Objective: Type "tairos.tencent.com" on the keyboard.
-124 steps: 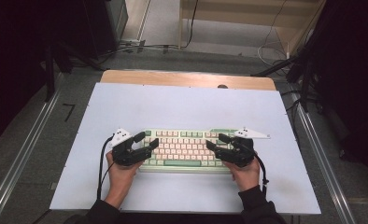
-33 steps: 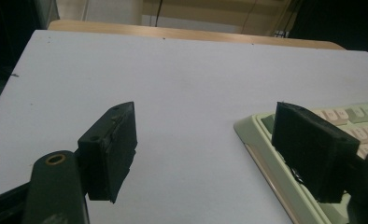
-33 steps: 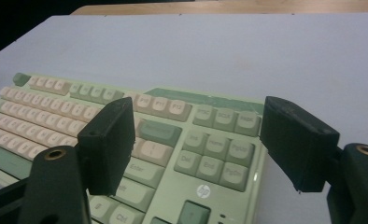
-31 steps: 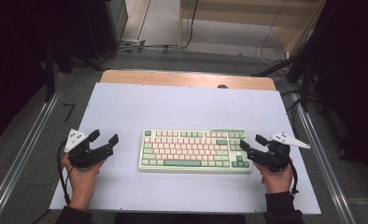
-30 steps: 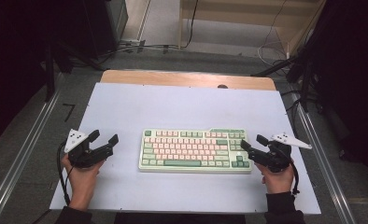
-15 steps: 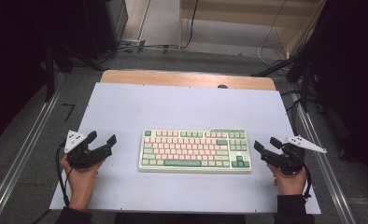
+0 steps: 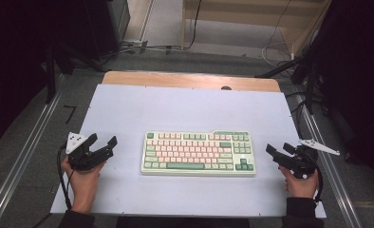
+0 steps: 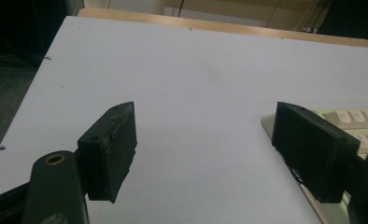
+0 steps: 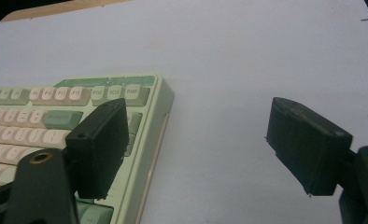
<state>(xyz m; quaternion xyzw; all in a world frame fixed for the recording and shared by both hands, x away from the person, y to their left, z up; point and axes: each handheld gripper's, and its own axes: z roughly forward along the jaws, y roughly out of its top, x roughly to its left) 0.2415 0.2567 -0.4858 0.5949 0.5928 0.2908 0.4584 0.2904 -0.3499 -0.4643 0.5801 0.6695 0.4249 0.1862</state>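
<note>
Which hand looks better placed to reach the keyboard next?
Right, narrowly. The right gripper sits closer to the keyboard than the left gripper. Both stand open, apart from it.

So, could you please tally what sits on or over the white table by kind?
Keyboards: 1, the keyboard, mid-table.
Grippers: 2, the left gripper and the right gripper, both open with nothing between the fingers.
Total: 3.
</note>
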